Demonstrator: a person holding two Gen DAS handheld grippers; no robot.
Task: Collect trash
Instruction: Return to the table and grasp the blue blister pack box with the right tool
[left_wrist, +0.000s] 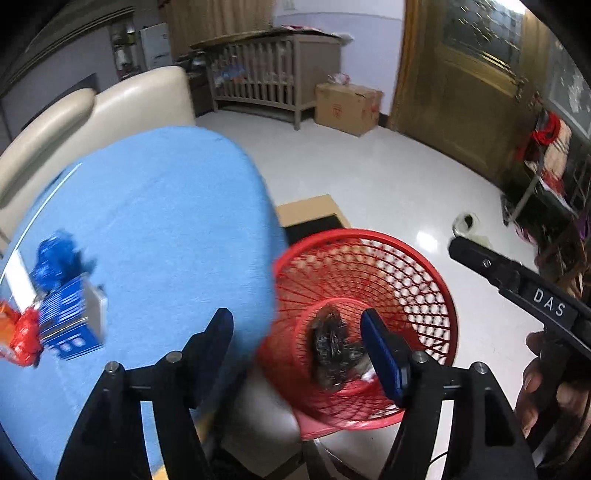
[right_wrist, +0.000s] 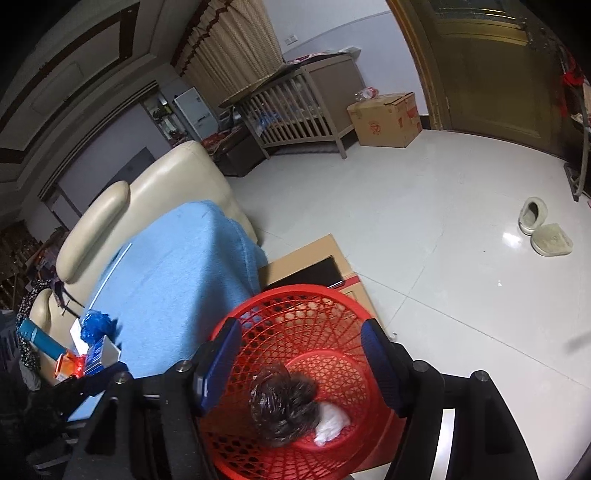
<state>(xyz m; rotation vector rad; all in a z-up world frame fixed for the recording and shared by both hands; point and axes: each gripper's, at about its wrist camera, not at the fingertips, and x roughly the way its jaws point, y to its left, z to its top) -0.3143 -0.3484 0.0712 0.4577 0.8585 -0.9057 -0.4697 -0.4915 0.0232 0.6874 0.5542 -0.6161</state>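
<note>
Both grippers' jaws gape empty over basket (right_wrist: 295, 332).

One basket (right_wrist: 295, 317) — two slippers (right_wrist: 546, 229).

Red mesh basket (right_wrist: 295, 314) holds crumpled dark wrapper (right_wrist: 282, 404) and white wad (right_wrist: 332, 424).

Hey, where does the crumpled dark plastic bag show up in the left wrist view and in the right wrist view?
Left wrist view: the dark plastic bag lies at lower centre, on the bottom of the red basket, just left of the right fingertip.
Right wrist view: the same bag lies at bottom centre, beside white paper.
Shared landmark: the blue tablecloth left of the basket.
</note>
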